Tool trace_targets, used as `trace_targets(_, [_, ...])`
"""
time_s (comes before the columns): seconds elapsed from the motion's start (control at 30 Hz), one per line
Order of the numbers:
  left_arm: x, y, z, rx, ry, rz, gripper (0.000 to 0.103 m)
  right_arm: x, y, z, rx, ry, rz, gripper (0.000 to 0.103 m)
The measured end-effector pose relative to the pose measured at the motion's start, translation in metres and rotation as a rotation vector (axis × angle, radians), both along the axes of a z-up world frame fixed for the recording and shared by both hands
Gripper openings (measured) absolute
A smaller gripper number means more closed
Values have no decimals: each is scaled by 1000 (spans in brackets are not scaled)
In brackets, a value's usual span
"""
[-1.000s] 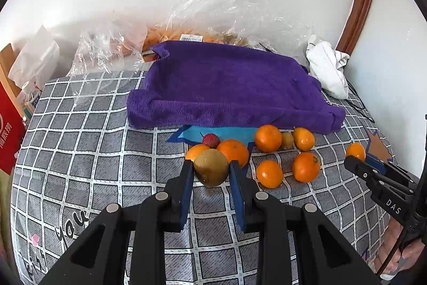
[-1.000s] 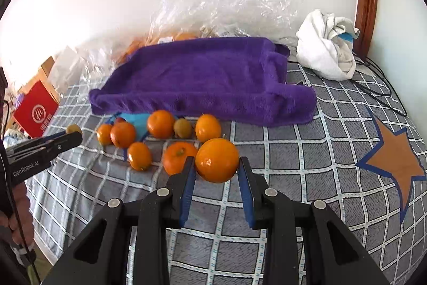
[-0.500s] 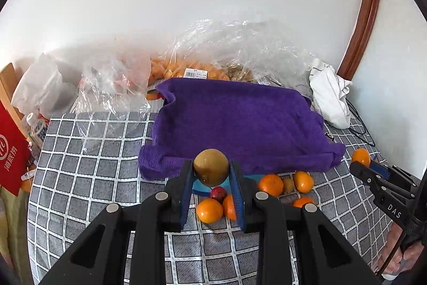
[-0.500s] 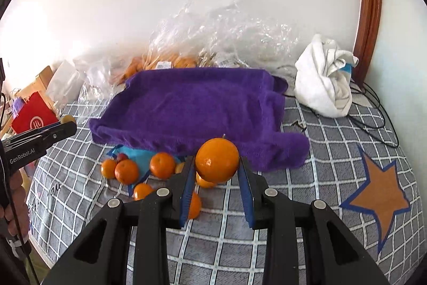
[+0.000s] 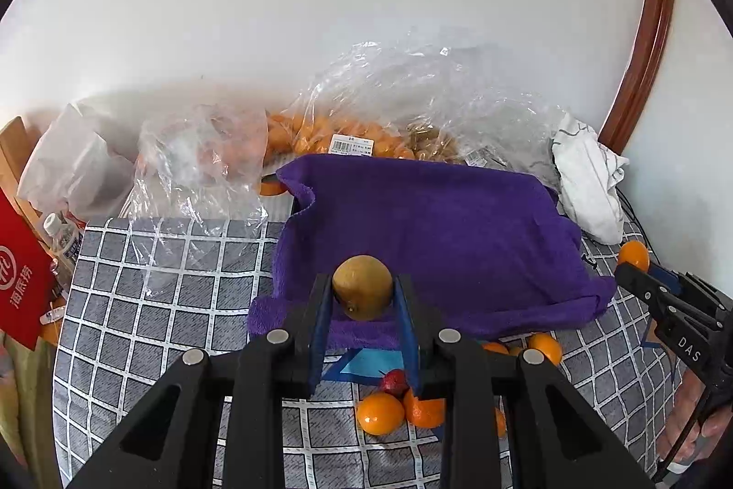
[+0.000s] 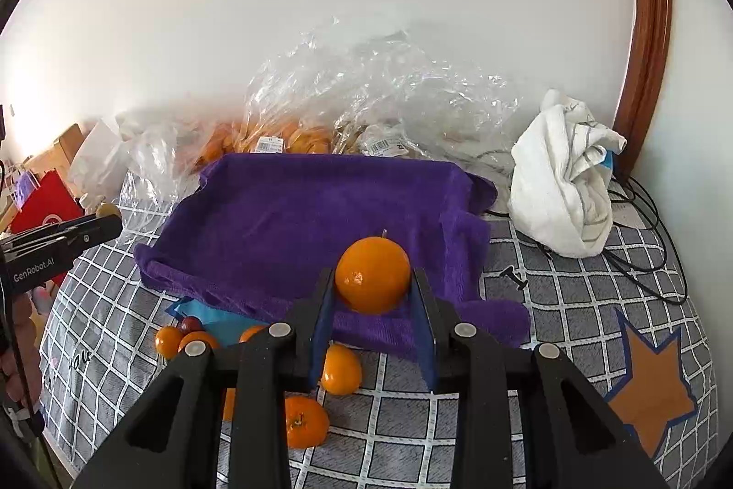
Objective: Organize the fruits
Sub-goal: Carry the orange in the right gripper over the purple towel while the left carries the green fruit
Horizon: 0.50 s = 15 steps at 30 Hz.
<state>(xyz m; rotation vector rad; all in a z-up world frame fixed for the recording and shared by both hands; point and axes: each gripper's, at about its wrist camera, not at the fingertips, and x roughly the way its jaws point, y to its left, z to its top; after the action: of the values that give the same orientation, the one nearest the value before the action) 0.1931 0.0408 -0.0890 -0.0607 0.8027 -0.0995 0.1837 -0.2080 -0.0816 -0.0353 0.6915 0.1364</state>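
A towel [image 6: 320, 209] lies on the bed [image 6: 572, 333], plastic bags [image 6: 366, 95] behind it, loose oranges [image 6: 341, 370] before it, a crumpled cloth [image 6: 563, 173] to its right.

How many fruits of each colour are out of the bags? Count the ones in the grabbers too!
Orange fruits: 7, one in the right gripper
Brown-green kiwi: 1, in the left gripper
Red fruit: 1
Total showing: 9

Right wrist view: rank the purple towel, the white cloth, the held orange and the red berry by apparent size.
1. Purple towel
2. White cloth
3. Held orange, though nearness to the camera enlarges it
4. Red berry
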Motion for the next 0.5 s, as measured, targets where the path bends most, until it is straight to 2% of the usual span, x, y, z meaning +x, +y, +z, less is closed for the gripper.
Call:
trace_targets(0.43, [33,-3,-21,-24,24,-24,26,36,3,-10,24,16,3,32])
trace_targets(0.5, [38,-4,-21,-8,20,-37,26,46,3,-12,12,26,8,32])
